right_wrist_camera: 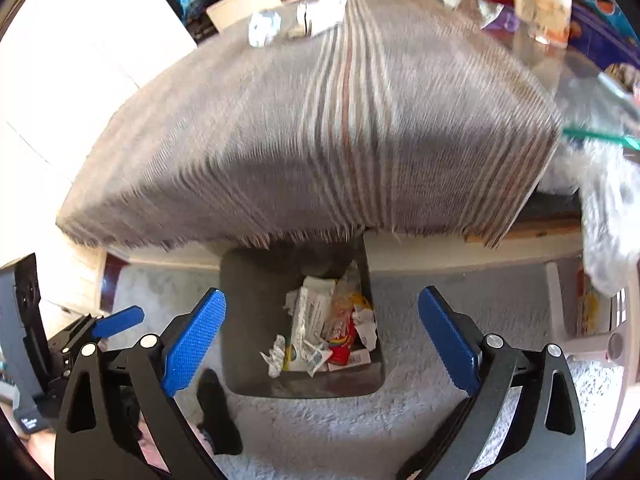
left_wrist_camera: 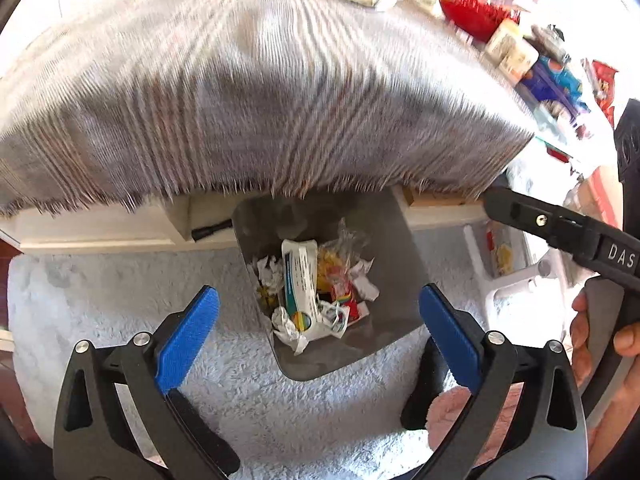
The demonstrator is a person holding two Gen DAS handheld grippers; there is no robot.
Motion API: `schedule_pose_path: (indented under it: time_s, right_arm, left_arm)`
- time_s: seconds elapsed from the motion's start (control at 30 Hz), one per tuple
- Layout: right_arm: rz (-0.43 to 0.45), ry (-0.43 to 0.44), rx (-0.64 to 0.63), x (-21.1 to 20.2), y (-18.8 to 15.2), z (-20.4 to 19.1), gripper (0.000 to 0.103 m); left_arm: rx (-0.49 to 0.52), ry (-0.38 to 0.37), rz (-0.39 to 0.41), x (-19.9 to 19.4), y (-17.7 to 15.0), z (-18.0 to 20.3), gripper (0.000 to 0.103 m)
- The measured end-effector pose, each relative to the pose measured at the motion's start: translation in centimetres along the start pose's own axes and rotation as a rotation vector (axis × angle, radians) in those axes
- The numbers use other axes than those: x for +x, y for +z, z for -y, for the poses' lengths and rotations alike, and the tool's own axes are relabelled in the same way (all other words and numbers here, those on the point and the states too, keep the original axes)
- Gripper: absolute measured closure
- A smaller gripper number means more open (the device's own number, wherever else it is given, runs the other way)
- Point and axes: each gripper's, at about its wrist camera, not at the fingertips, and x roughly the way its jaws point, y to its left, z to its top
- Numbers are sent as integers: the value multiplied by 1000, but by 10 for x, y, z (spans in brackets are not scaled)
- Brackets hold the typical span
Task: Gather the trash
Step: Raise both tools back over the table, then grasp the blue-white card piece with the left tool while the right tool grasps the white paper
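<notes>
While crumpled paper and wrappers (left_wrist_camera: 316,292) fill the grey bin (left_wrist_camera: 400,256) at lower centre, the left gripper (left_wrist_camera: 318,344) and right gripper (right_wrist_camera: 322,340) hang above it, both released and empty, below the striped cloth (left_wrist_camera: 256,92).

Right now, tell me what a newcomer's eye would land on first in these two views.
The grey bin on the pale rug, half under the table edge, holding crumpled paper and bright wrappers. Above it, the striped grey cloth fills the upper frame. Both the left gripper and right gripper hang open and empty over the bin.
</notes>
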Motion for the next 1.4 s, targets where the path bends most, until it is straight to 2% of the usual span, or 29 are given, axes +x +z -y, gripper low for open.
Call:
schedule_pose_path:
  time_s: [0.1, 0.17, 0.27, 0.37, 0.47, 0.53, 0.63, 0.8, 0.87, 0.93, 0.97, 1.03, 1.23, 1.27, 1.3, 1.33, 1.37, 1.4]
  right_arm:
    - [20, 48, 96, -18, 23, 8, 5]
    - [51, 50, 127, -30, 43, 10, 5]
    - [98, 10, 115, -45, 73, 5, 5]
    - [115, 11, 105, -54, 100, 0, 4]
    - [159, -37, 60, -61, 130, -9, 4]
    - [167, -51, 64, -57, 148, -11, 4]
    - [149, -18, 131, -40, 178, -4, 4]
    - [129, -43, 158, -2, 221, -3, 4]
    - [118, -33, 174, 12, 233, -1, 12]
    - [91, -17, 193, 32, 247, 1, 30]
    - [81, -19, 190, 39, 250, 0, 34]
    - [56, -32, 179, 57, 258, 0, 53]
    - [33, -29, 194, 91, 271, 5, 59]
    - [24, -29, 190, 96, 272, 6, 63]
    - [16, -29, 181, 99, 273, 5, 72]
    - [8, -33, 164, 103, 274, 4, 78]
    - [10, -37, 144, 104, 275, 2, 78]
    - [20, -51, 118, 104, 277, 0, 86]
  left_arm:
    - [0, -5, 24, -19, 20, -1, 8]
    - [13, 10, 52, -33, 37, -3, 8]
    - [27, 41, 101, -52, 67, -7, 8]
    - [42, 53, 135, -64, 97, -9, 8]
    - [52, 86, 192, -74, 133, -10, 8]
    - [48, 92, 211, -75, 152, -12, 8]
    - [47, 94, 216, -68, 183, -14, 8]
    - [90, 146, 230, -45, 225, -11, 8]
    - [95, 164, 234, -31, 242, -12, 8]
    - [93, 160, 231, -21, 253, -14, 8]
    - [91, 164, 227, -14, 259, -15, 8]
    - [87, 169, 218, -2, 267, -18, 8]
    - [118, 179, 207, 27, 285, -22, 9]
    - [119, 180, 205, 31, 286, -22, 9]
    - [117, 171, 203, 36, 290, -22, 9]
    - [115, 167, 203, 39, 292, -22, 9]
    - [109, 166, 203, 43, 296, -22, 9]
    - [104, 164, 205, 46, 300, -22, 9]
